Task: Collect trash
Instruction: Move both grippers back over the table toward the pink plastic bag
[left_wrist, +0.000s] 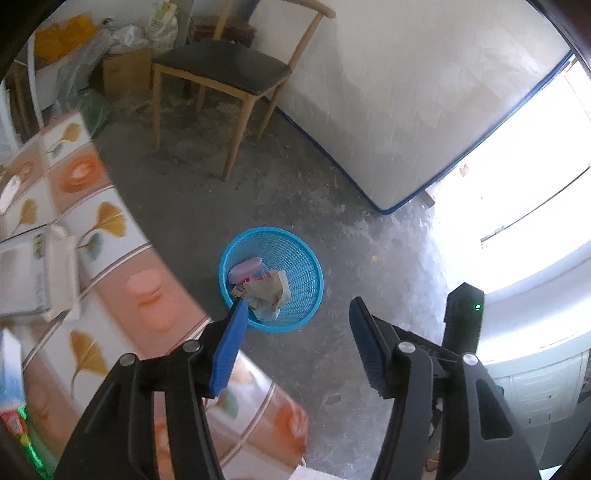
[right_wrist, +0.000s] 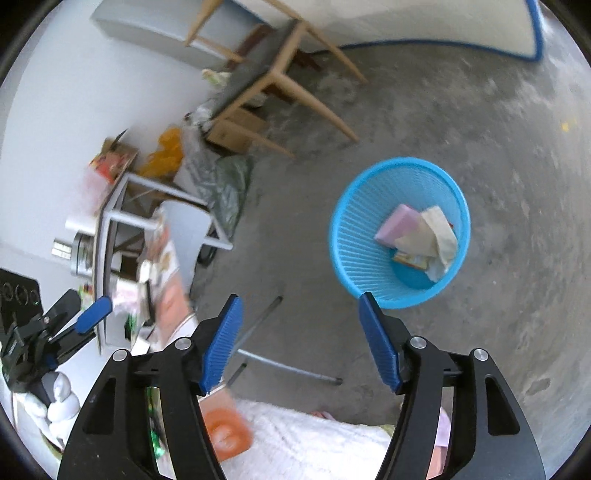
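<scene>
While both grippers' fingers stand wide and empty, left gripper (left_wrist: 295, 339) and right gripper (right_wrist: 301, 341), I judge the trash (right_wrist: 424, 236) in the blue basket (right_wrist: 354, 266), floor at one o'clock, light, soft, crumpling; pinch edges.

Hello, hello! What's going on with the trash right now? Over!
Both grippers, left and right, open, nothing between the fingers. Trash already in the blue basket on the floor. Nothing in the way.
</scene>
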